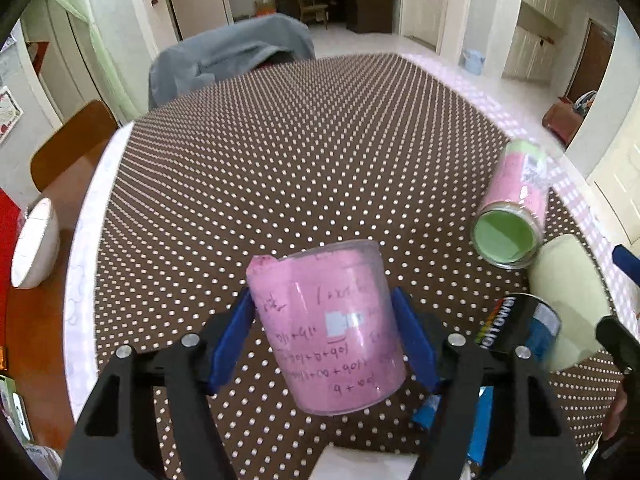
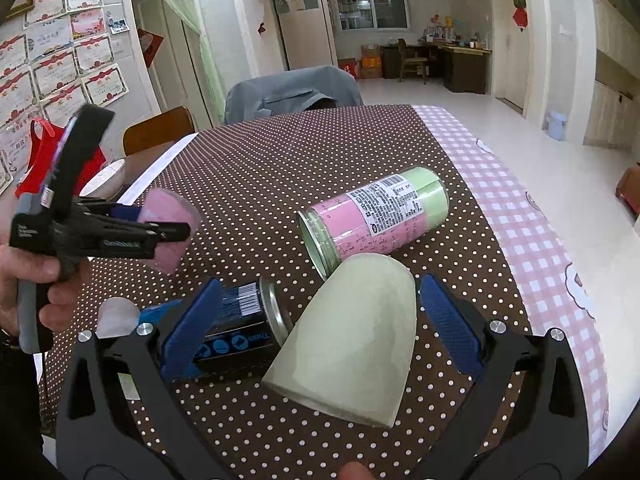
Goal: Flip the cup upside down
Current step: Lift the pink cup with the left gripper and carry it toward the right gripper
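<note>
My left gripper (image 1: pixel 324 336) is shut on a clear cup lined with pink paper (image 1: pixel 328 328) and holds it above the dotted tablecloth, tilted. The same cup shows in the right wrist view (image 2: pixel 172 232), held in the air at the left. My right gripper (image 2: pixel 316 328) is open around a pale green cup (image 2: pixel 352 340) that lies tilted on the cloth, its fingers apart from the cup's sides. That green cup also shows in the left wrist view (image 1: pixel 568 304).
A glass jar lined with pink and green paper (image 2: pixel 376 216) lies on its side. A dark can (image 2: pixel 240 324) lies beside the green cup. A white bowl (image 1: pixel 34 244) sits at the left. A chair draped in grey (image 1: pixel 228 60) stands beyond the table.
</note>
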`<state>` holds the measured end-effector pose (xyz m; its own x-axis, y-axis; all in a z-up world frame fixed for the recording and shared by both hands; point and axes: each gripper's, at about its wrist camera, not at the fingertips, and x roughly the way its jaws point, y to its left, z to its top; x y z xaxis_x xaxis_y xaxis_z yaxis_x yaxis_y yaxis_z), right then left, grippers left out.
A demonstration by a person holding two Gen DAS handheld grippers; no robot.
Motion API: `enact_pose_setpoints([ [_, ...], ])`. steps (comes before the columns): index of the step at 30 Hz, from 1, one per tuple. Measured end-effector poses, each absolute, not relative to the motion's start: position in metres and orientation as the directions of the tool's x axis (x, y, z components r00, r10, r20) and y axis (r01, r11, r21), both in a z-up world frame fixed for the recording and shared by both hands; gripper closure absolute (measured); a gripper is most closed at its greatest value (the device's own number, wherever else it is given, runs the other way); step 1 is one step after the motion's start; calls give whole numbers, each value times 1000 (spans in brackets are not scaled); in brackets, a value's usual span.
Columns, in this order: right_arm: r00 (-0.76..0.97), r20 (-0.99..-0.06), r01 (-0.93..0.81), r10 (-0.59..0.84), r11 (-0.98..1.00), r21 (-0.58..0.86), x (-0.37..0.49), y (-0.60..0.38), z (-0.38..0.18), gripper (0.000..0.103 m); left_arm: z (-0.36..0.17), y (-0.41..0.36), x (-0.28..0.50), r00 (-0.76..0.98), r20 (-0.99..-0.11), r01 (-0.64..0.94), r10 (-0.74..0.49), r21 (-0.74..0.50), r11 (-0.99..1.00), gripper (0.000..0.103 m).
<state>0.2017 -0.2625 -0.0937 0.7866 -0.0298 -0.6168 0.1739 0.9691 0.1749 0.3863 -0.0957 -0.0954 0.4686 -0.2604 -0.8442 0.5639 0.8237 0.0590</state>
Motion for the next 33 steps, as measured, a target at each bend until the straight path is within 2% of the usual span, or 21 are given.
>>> enact_pose_setpoints([
  [9, 823, -566, 171, -40, 969, 180, 163, -257, -75, 6, -40, -84, 311, 544, -766, 592, -342, 62, 804, 34],
  [16, 836, -546, 174, -44, 966, 190, 128, -256, -68, 6, -29, -74, 240, 564, -726, 612, -394, 47, 790, 34],
  [25, 839, -541, 188, -54, 962, 195, 90, -261, -75, 6, -66, -82, 174, 511, -747, 640, -425, 1, 768, 34],
  [33, 834, -547, 215, -72, 955, 203, 64, -265, -87, 6, -111, -98, 164, 440, -788, 652, -430, -49, 757, 34],
])
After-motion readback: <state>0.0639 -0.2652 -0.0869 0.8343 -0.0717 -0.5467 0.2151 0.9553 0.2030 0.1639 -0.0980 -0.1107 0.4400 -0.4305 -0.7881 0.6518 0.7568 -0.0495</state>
